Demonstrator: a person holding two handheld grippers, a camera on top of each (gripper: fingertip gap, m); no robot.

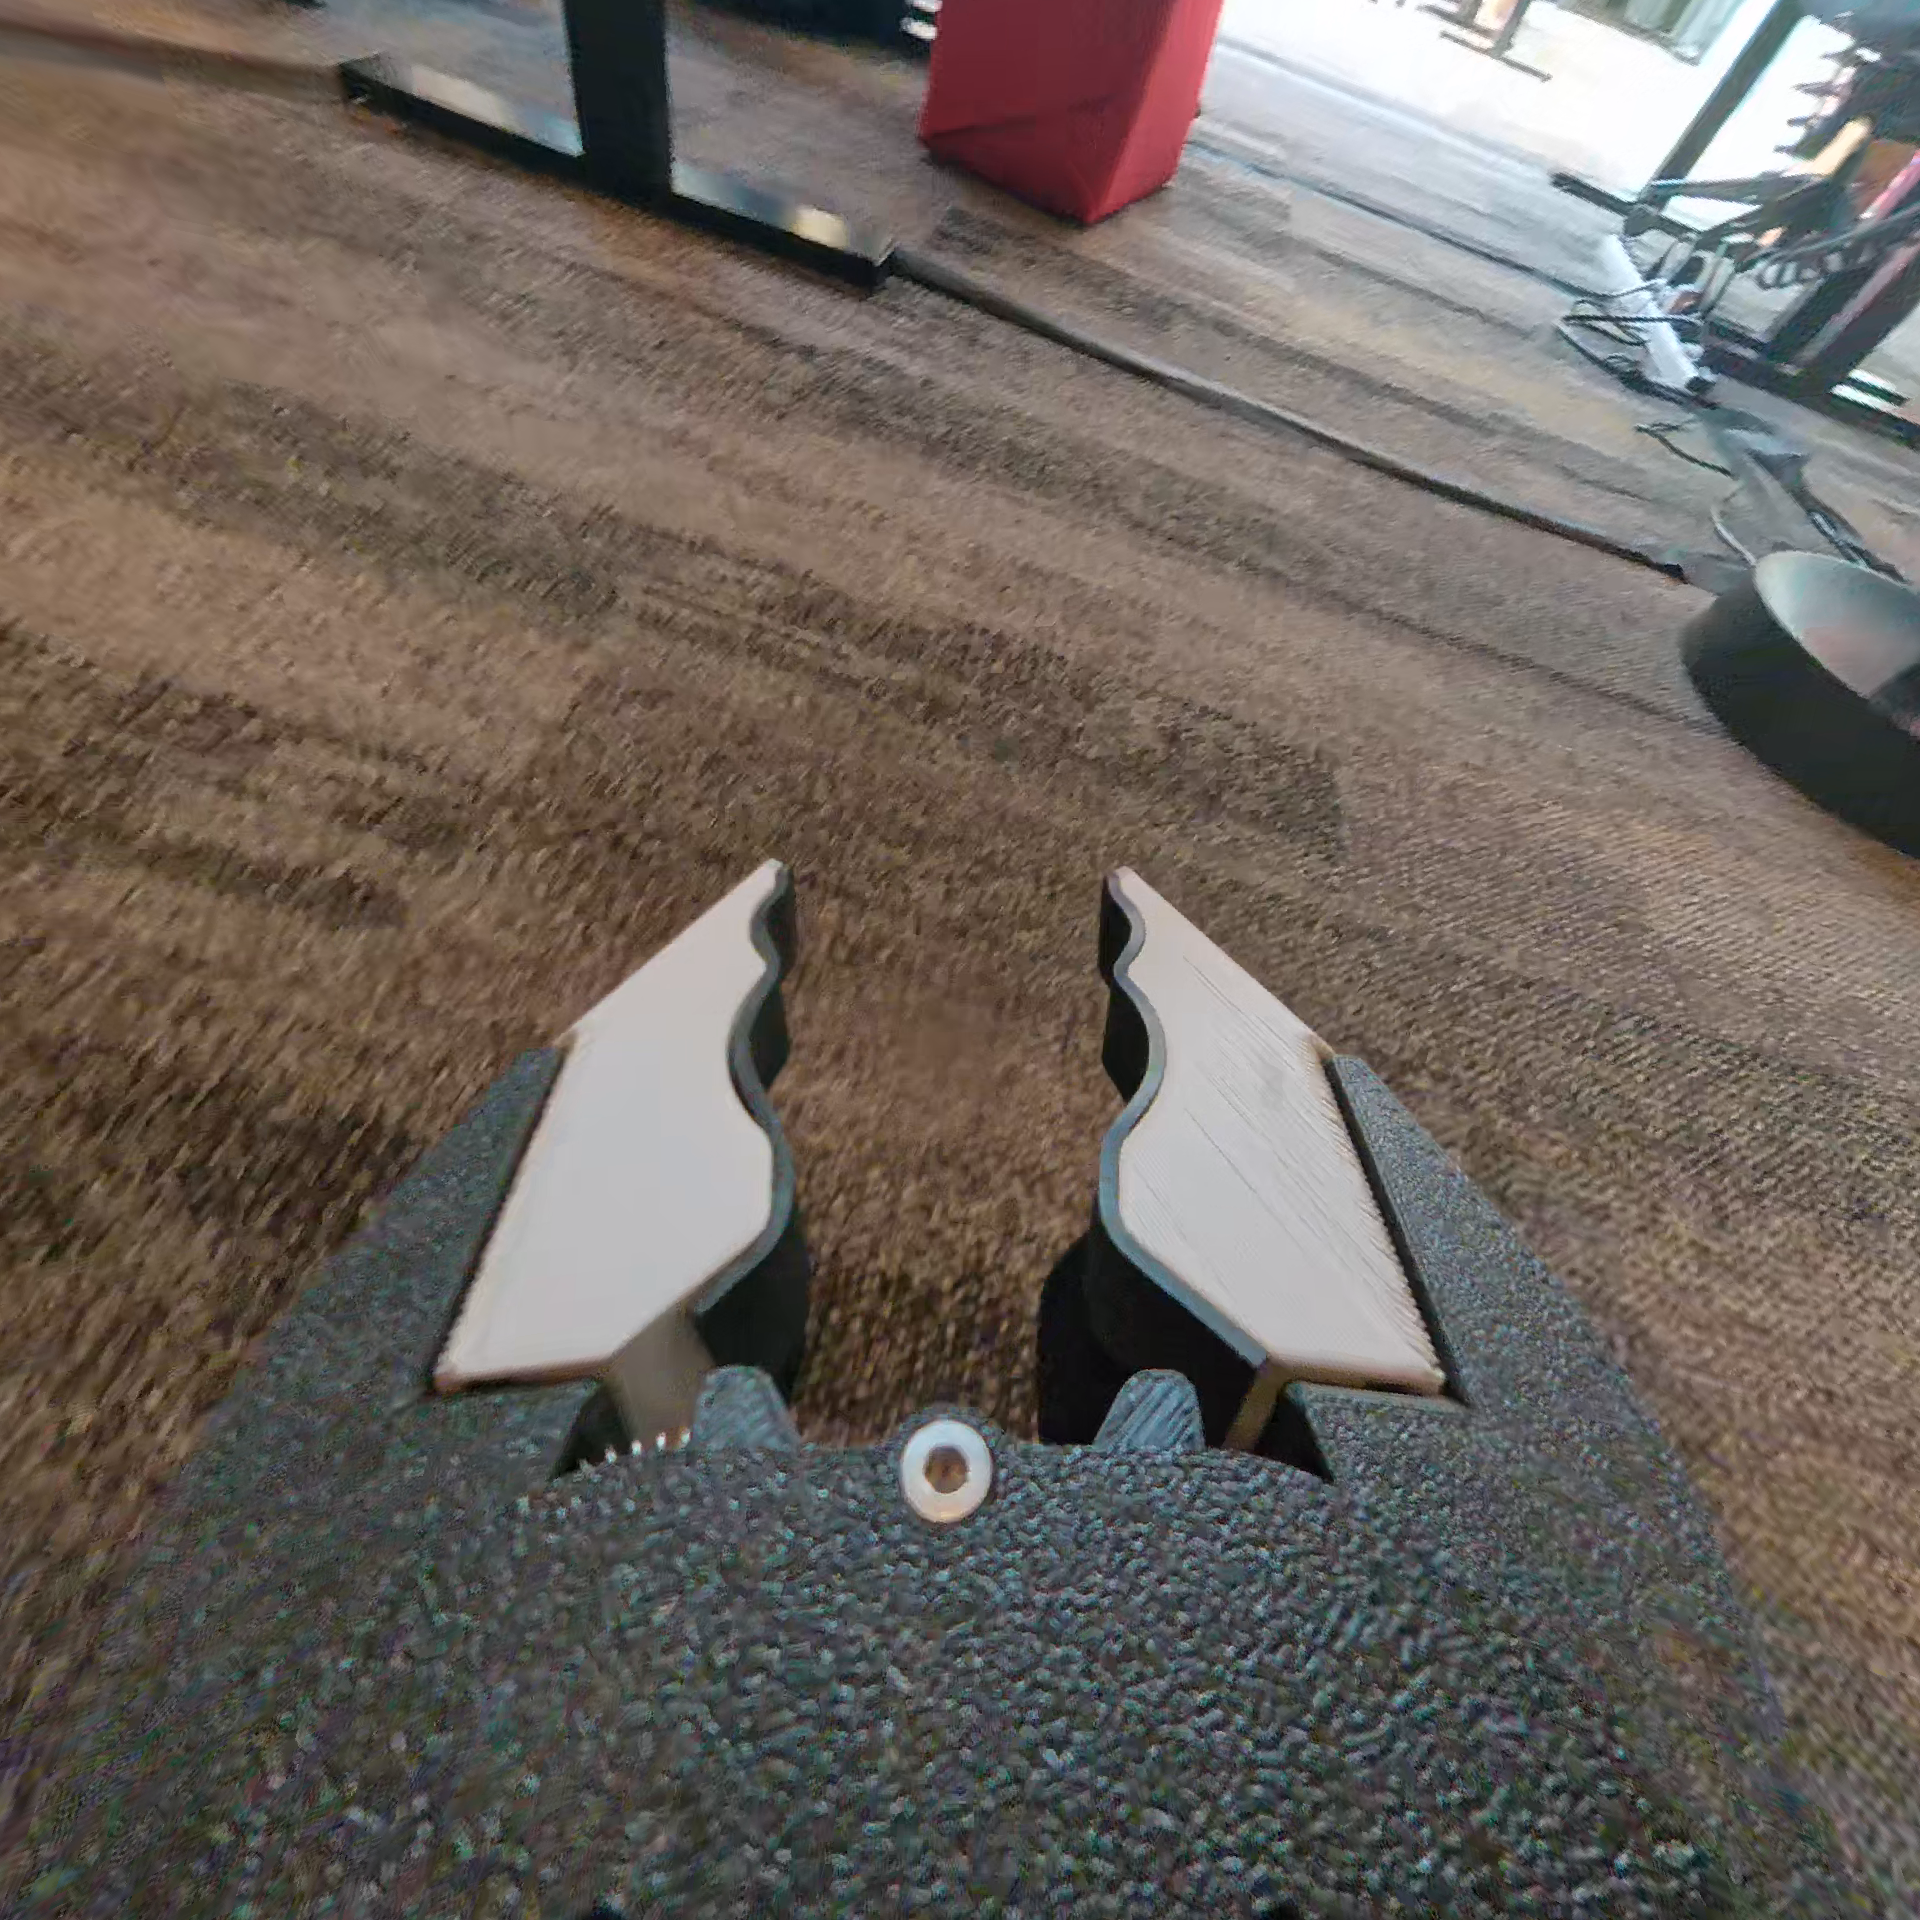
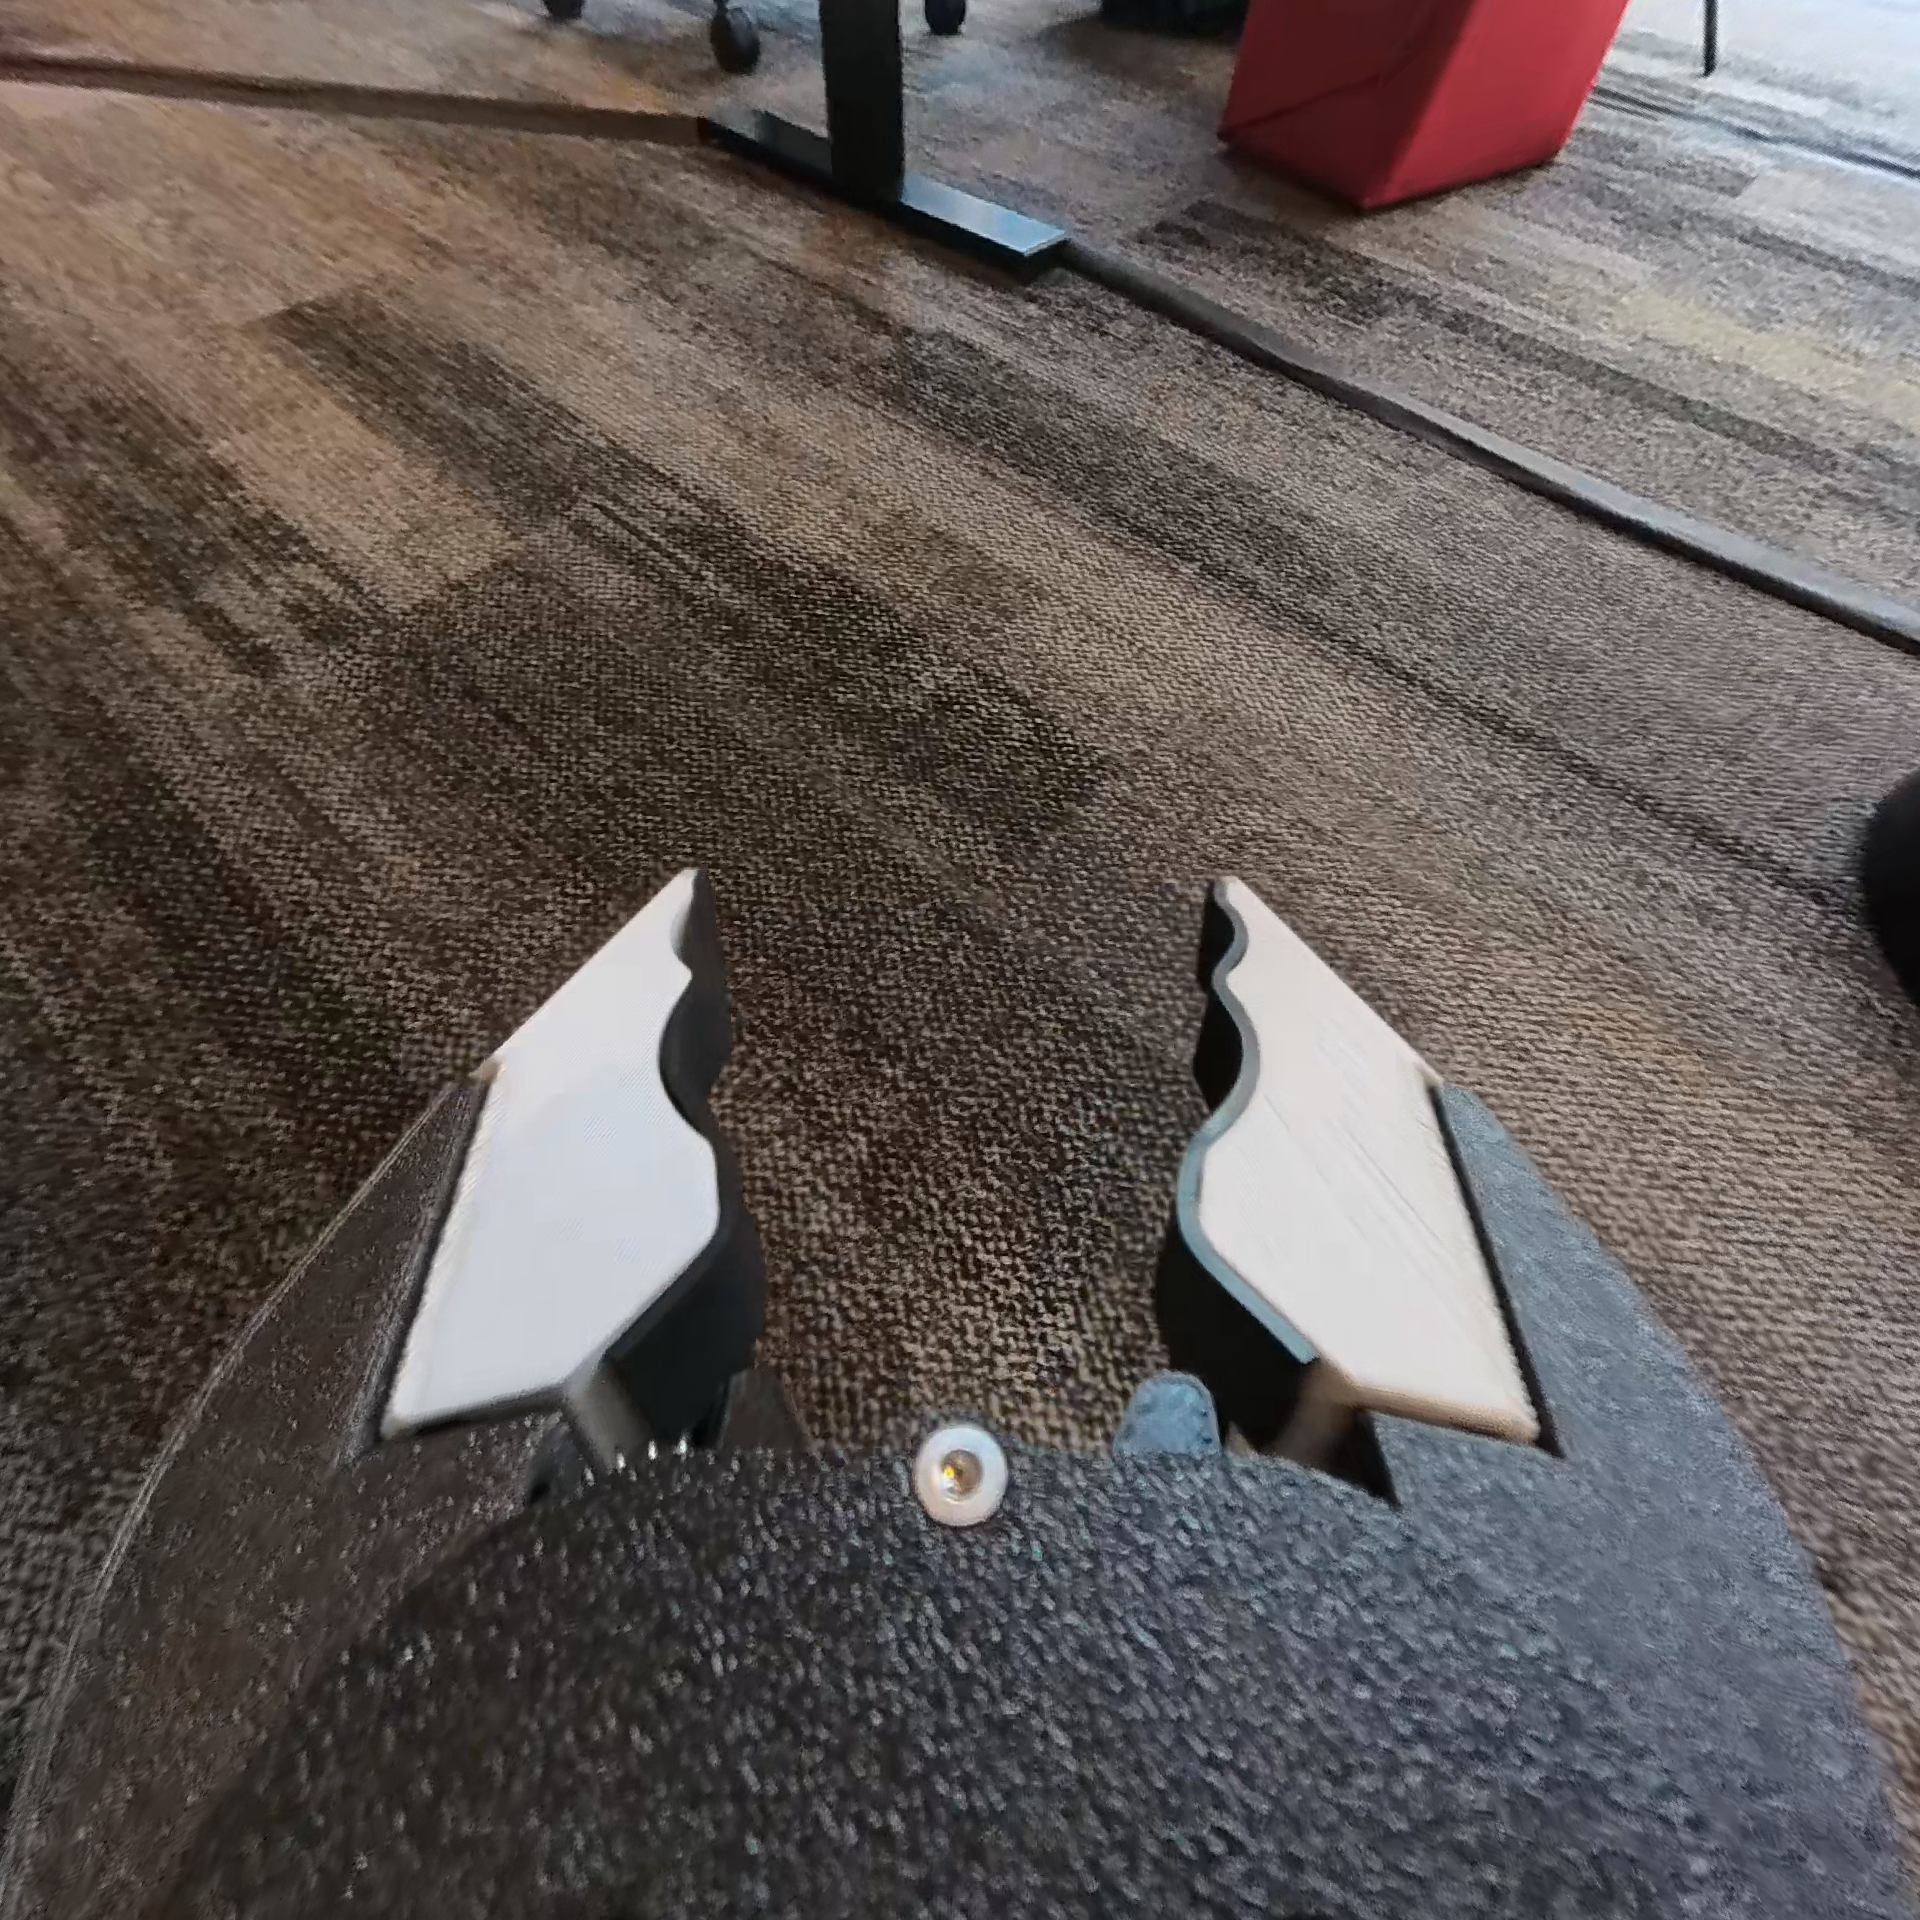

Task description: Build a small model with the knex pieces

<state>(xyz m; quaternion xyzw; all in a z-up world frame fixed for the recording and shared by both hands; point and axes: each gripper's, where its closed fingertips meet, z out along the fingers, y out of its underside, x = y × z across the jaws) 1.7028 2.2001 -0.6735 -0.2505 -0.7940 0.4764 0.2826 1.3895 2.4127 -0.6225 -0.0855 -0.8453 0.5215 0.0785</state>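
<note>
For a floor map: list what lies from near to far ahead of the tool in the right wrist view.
Open right tool → bare carpet → dark floor strip → black desk foot → red block → chair wheels.

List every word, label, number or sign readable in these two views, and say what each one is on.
None. No writing shows on the left gripper, the right gripper, the carpet, the red block or the black desk foot. The cluttered gear by the window is too small and blurred to show any.
</note>
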